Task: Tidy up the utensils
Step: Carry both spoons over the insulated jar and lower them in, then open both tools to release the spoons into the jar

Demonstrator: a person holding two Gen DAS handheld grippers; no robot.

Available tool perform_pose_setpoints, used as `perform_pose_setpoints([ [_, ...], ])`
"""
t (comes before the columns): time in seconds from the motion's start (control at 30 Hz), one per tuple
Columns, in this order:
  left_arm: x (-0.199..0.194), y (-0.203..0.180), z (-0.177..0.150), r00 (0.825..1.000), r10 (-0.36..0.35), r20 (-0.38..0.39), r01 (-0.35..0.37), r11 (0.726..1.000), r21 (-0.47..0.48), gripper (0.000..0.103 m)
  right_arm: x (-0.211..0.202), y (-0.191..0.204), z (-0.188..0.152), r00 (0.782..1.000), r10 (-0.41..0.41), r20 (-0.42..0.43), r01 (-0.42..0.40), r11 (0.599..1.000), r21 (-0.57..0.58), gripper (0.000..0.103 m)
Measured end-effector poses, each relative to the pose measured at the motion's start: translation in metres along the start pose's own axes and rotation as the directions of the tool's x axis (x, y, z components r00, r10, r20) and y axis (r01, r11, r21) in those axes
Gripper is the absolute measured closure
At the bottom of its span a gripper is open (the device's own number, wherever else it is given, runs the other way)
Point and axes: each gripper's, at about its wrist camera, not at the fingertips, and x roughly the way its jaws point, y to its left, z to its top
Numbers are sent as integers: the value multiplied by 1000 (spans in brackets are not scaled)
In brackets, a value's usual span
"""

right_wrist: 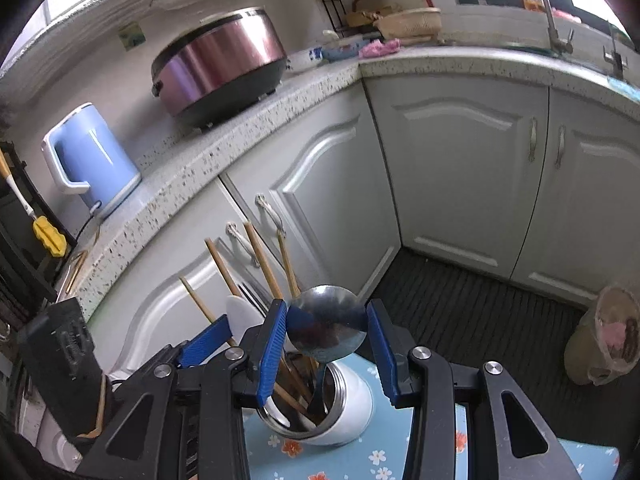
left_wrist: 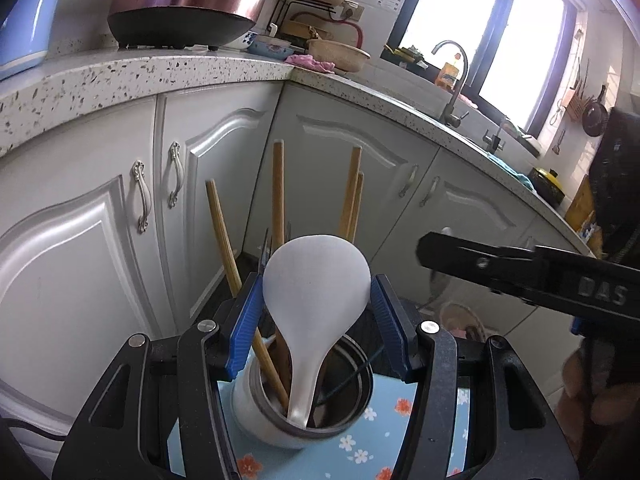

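Note:
A white rice spoon (left_wrist: pixel 308 360) stands between the blue pads of my left gripper (left_wrist: pixel 316 296), which is shut on its wide bowl. Its handle reaches down into a white utensil holder (left_wrist: pixel 256 412) with a metal liner. Several wooden chopsticks (left_wrist: pixel 278 192) and a dark fork stick up from that holder. In the right wrist view my right gripper (right_wrist: pixel 326 316) is shut on the bowl of a metal spoon (right_wrist: pixel 326 332), whose handle also dips into the holder (right_wrist: pixel 352 412). The chopsticks (right_wrist: pixel 260 256) lean to the left there. The two grippers are side by side over the holder.
The holder sits on a blue floral tablecloth (left_wrist: pixel 380 440). Behind it are white cabinet doors (right_wrist: pixel 460 168) and a speckled countertop (left_wrist: pixel 120 76) carrying a pink rice cooker (right_wrist: pixel 224 60) and a blue kettle (right_wrist: pixel 92 152). A bagged bin (right_wrist: pixel 608 340) stands on the dark floor.

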Motion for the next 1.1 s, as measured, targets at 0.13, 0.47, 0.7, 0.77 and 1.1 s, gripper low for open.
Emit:
perform_pose_setpoints([
  [0.13,-6,1,-8,1000,-11,-13,10,1000,-5,49,9,-10,-6,1000,18,-25,-17,999,45,63],
  [0.47,-10,7,-33,998,-12,-65,12,1000,4,49,33,-14,-22,996,37,-83,-30,996,80,63],
  [0.7,-5,7,-42,997,-11,-82,11,1000,0,49,47,-11,-29,993,28,-117,-19,997,74,63],
  [0.77,-7,7,-42,996,-15,-84,14,1000,-2,49,52,-13,-31,992,28,-126,-16,996,93,63],
  [1.1,-3,10,-50,992,-3,-129,4,1000,10,45,55,-21,-32,987,92,-133,-68,982,176,60],
])
